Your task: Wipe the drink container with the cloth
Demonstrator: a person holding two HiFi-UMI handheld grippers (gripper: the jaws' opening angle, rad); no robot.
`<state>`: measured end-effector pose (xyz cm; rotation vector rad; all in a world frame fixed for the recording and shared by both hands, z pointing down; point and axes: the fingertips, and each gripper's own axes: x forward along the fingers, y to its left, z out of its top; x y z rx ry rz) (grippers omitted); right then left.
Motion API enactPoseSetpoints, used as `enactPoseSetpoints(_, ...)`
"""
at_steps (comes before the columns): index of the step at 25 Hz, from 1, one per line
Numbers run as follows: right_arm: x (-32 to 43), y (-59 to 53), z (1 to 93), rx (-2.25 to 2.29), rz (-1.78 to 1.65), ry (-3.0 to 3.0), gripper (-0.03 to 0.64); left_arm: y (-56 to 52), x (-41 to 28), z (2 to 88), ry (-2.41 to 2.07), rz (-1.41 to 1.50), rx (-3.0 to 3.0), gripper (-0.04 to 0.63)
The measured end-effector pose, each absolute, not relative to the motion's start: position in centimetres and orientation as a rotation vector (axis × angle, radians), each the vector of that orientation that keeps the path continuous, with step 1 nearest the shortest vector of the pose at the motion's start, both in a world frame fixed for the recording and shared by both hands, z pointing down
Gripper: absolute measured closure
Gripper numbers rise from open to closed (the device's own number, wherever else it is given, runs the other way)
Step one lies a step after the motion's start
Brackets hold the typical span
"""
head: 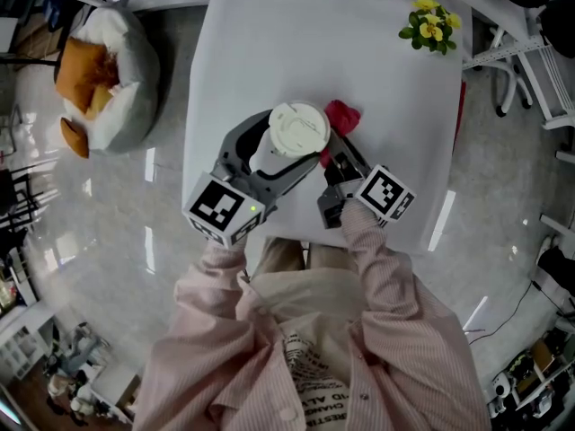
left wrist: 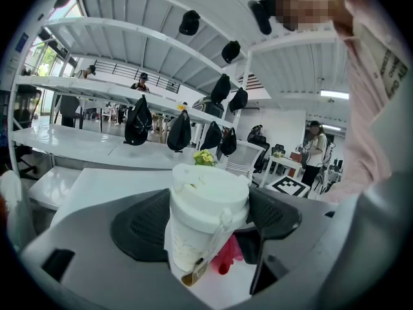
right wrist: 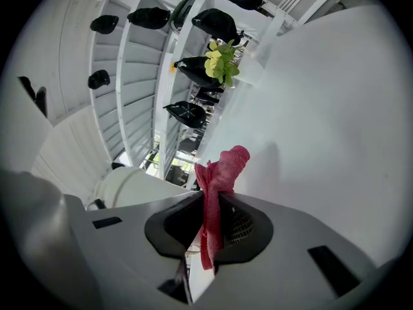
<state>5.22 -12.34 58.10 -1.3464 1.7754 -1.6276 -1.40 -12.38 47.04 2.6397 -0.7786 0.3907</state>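
Cup (head: 298,131) sits clamped in the left gripper (left wrist: 208,219) while the right gripper (right wrist: 210,223) pinches the red cloth (right wrist: 224,168) just beside it; next, the cloth likely needs pressing against its side.

A white square table (head: 269,43) stands on a glossy pale floor (head: 135,232), and its top is plain and smooth. Plainly resting on it is a small bunch of yellow flowers (head: 431,25) with green leaves, set near the far right corner. The white drink container (head: 298,131) is over the near middle of the top, but whether its base touches the surface cannot be told.
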Motion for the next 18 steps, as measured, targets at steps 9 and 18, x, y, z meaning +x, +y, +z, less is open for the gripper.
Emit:
enactPoseSetpoints(9, 6.0, -15.7, 52.8, -1.115, -1.553, 2.13, 0.572, -12.3, -1.4, 47.0, -0.763, 0.411, 2.635, 0.221)
enactPoseSetpoints(18, 4.9, -19.1, 48.6, -0.756, -1.624, 2.483, 0.572, -12.4, -1.4, 47.1, -0.749, 0.43, 2.634, 0.221)
